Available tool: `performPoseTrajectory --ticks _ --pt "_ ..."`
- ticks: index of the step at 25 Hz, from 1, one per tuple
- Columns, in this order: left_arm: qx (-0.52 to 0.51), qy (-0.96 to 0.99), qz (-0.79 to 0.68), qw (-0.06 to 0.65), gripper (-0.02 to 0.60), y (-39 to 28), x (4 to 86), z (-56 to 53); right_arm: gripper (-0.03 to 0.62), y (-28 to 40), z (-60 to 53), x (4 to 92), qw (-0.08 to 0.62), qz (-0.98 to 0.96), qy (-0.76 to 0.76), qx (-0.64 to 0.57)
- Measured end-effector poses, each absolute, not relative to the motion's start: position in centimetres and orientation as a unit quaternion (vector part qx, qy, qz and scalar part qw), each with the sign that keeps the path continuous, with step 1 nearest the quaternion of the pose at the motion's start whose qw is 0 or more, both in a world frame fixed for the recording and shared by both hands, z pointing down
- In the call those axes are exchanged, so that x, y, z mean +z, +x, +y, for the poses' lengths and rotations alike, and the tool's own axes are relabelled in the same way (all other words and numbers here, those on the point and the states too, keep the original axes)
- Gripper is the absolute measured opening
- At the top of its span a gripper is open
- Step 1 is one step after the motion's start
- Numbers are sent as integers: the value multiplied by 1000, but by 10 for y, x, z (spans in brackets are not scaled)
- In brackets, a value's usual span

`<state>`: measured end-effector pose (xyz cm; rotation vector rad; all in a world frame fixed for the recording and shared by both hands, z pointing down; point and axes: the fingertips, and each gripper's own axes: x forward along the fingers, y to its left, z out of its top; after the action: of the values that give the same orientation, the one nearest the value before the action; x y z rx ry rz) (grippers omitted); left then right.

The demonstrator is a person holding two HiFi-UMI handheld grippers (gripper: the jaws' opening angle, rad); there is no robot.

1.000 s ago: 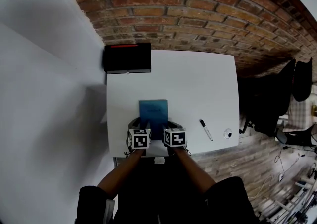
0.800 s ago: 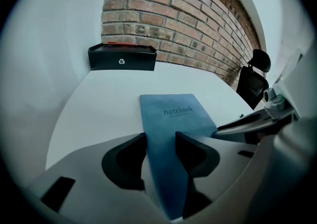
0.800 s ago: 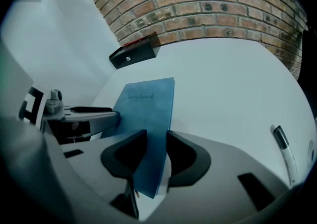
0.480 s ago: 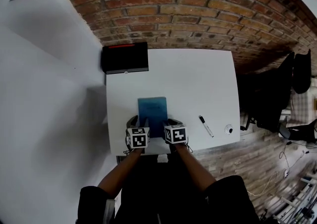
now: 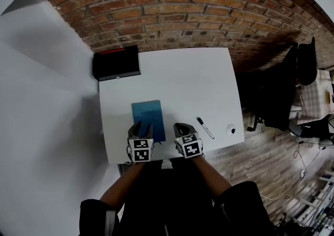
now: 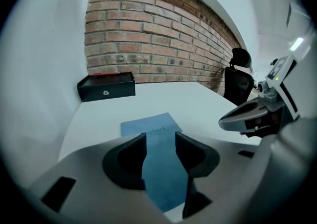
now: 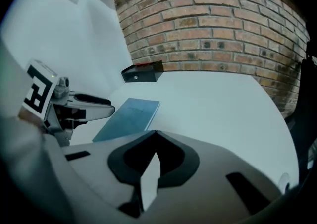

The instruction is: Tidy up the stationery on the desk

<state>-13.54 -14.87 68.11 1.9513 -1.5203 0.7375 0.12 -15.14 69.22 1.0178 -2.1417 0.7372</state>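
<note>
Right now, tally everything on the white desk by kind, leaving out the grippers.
Blue notebook: 1
Marker pen: 1
Black box: 1
Small round object: 1
Total: 4

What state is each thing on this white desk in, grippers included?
Blue paper notebook: closed, flat on the desk.
Black-and-white marker pen: lying flat, untouched.
Black rectangular box: at back corner, lid unclear.
Left gripper: open, empty, over the notebook.
Right gripper: jaws just closed, nothing between them.
</note>
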Motion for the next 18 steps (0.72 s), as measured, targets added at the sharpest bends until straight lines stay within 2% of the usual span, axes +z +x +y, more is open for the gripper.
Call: performPoseTrajectory --ticks 3,7,11,18 --pt "274 739 -553 271 176 -116 678 -146 21 27 -145 686 325 -822 388 261" --pt "260 759 -548 238 37 -90 663 -149 21 62 -142 676 319 -829 393 237" --pt "236 780 -533 229 15 -64 650 -151 21 95 -139 673 315 -829 398 234" --pt "226 808 -496 222 14 -26 630 -152 21 147 -128 684 337 -822 409 208"
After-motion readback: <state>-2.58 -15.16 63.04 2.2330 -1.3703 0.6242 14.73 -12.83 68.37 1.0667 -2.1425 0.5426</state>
